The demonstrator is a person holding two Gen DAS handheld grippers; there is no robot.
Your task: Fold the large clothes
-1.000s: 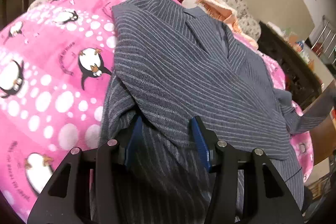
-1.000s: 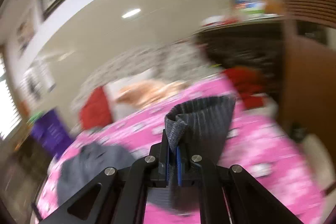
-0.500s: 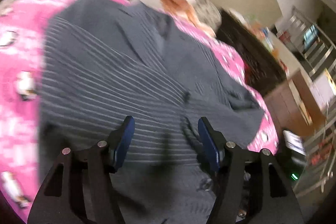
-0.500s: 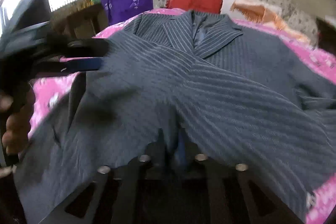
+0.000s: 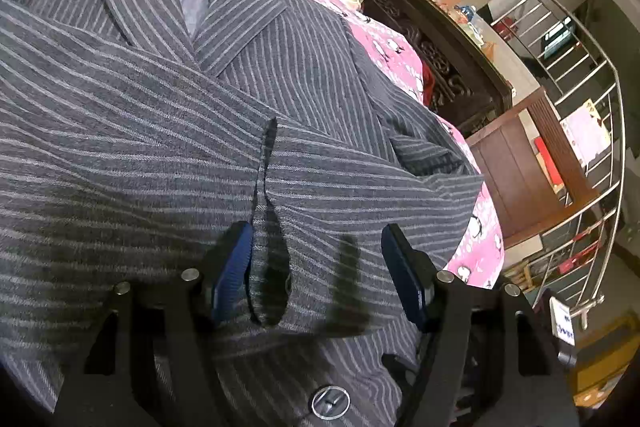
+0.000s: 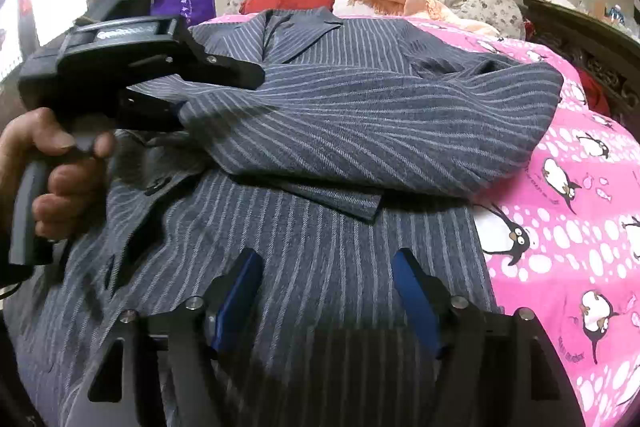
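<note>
Pinstriped jacket (image 6: pixel 360 131) lies on the penguin bedspread (image 6: pixel 580 211), one sleeve (image 5: pixel 160 163) folded across; my left gripper (image 5: pixel 316 267) is closing and my right gripper (image 6: pixel 326 291) opening, both empty, body unfolded.

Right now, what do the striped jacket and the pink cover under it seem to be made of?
The striped jacket looks like a woven wool-type suiting with a matte finish: a fine diagonal twill grain shows between its pale stripes. The pink cover looks like thin printed cotton or polyester, smooth and flat, with penguins printed on it. Neither fibre can be confirmed by sight.
</note>
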